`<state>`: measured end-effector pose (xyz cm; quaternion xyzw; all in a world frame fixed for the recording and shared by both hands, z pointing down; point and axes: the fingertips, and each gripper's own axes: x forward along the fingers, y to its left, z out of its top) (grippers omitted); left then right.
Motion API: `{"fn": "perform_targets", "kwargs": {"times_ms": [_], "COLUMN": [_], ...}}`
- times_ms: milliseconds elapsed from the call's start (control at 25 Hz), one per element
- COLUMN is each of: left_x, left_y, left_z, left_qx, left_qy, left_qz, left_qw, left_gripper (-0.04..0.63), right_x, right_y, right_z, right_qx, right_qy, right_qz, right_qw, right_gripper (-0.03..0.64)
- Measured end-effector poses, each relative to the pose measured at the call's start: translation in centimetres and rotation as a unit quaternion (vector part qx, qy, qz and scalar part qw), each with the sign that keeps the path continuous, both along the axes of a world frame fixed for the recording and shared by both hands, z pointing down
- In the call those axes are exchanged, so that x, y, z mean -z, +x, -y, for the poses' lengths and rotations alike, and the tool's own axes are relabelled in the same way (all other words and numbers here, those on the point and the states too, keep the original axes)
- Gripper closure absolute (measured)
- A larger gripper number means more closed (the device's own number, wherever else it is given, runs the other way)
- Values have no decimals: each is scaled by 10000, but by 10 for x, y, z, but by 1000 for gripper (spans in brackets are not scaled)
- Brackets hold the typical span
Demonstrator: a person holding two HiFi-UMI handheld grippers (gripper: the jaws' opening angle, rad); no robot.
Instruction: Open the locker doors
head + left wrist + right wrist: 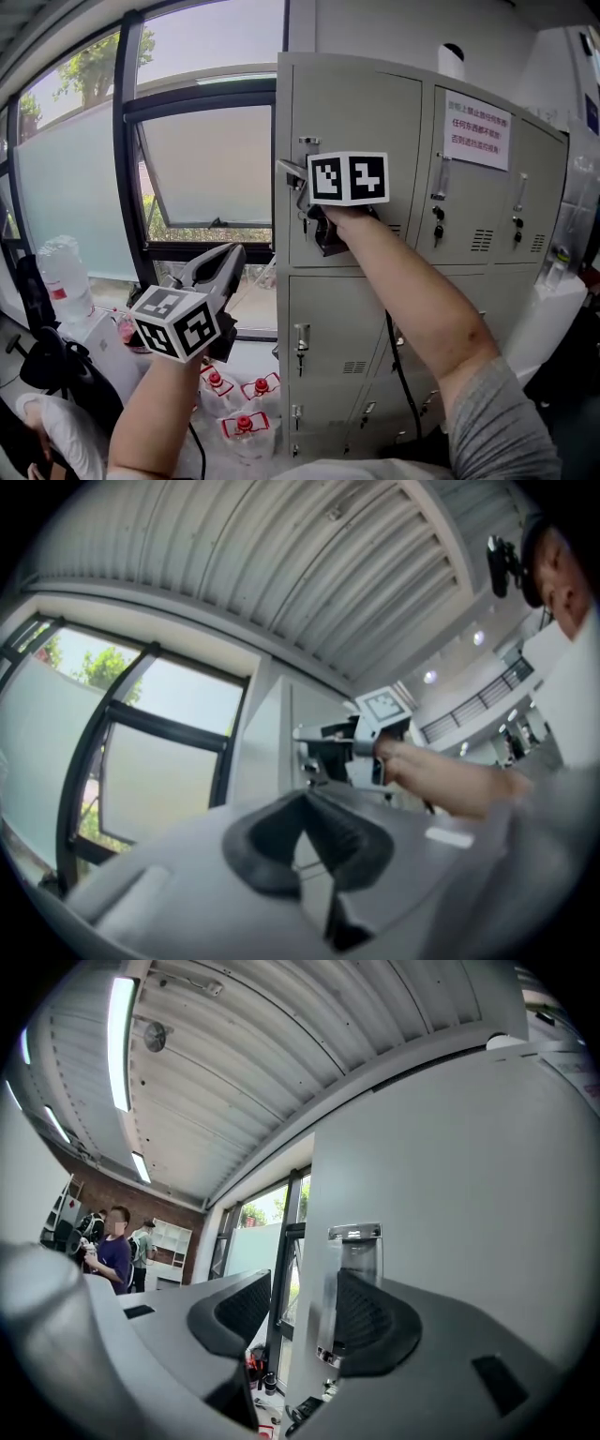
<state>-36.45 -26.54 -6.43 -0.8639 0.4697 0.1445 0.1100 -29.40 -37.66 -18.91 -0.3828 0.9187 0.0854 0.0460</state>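
The grey locker bank (412,281) stands in front of me. My right gripper (292,178) is at the metal handle (309,143) on the left edge of the upper-left door (366,112). In the right gripper view that gripper (305,1297) is open: the handle (352,1274) stands between its jaws close to the right pad (375,1316), while the left pad (239,1307) is well clear of it. My left gripper (225,261) hangs lower left, away from the lockers. Its black pads (272,841) meet at the tips with nothing held.
A paper notice (476,131) is stuck on the upper-middle door. More handles and locks run along the other doors (436,211). A large window (206,159) adjoins the lockers on the left. Water jugs (246,424) stand on the floor below, a big bottle (64,277) further left.
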Motion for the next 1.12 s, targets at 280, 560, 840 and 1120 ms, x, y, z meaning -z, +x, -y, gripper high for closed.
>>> {"fn": "perform_targets", "kwargs": {"times_ms": [280, 560, 840, 1120], "left_x": [-12, -24, -41, -43], "left_y": [34, 107, 224, 302], "left_z": [-16, -54, -97, -118], "left_qx": [112, 398, 515, 628], "left_qy": [-153, -218, -261, -387], "left_qz": [-5, -152, -260, -221], "left_qw": [9998, 9989, 9980, 9970], "left_gripper": [592, 592, 592, 592], "right_x": [-1, -3, 0, 0], "right_y": [20, 102, 245, 322], "right_z": [-70, -172, -210, -191], "right_qx": [1014, 2454, 2865, 2583], "right_qy": [13, -4, 187, 228], "right_qz": [25, 118, 102, 284], "right_qw": [9948, 9694, 9578, 9654], "right_gripper": [448, 462, 462, 452]}}
